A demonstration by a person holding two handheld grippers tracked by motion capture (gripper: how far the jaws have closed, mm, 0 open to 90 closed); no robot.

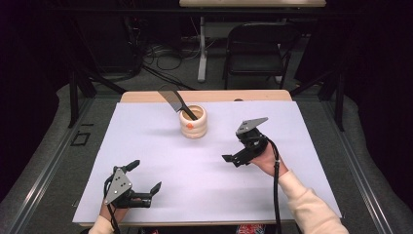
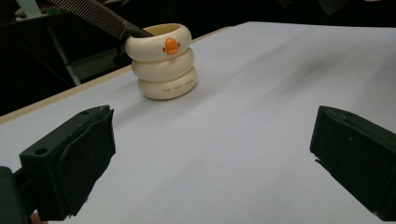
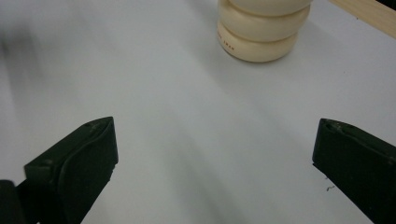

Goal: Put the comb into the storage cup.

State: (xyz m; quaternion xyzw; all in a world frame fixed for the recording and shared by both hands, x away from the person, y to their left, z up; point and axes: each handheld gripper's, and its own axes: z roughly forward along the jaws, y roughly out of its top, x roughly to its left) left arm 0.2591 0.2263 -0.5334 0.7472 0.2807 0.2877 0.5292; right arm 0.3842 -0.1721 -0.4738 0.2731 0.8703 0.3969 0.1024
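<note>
a cream ringed holder (image 1: 193,122) stands upright at the table's far middle, a black comb (image 1: 176,103) leaning inside.

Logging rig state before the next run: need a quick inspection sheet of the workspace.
Surface: white sheet on a wooden table, bare around the holder.
Job's things: cream ringed holder upright, far centre; black comb leaning out of it.
Clutter: nothing seen.
Grippers: left gripper near edge, jaws open, empty; right gripper raised, jaws open, empty.
Cables: right gripper's cable runs along the sleeve; floor cables behind.
Surroundings: folding chair, dark room.
</note>
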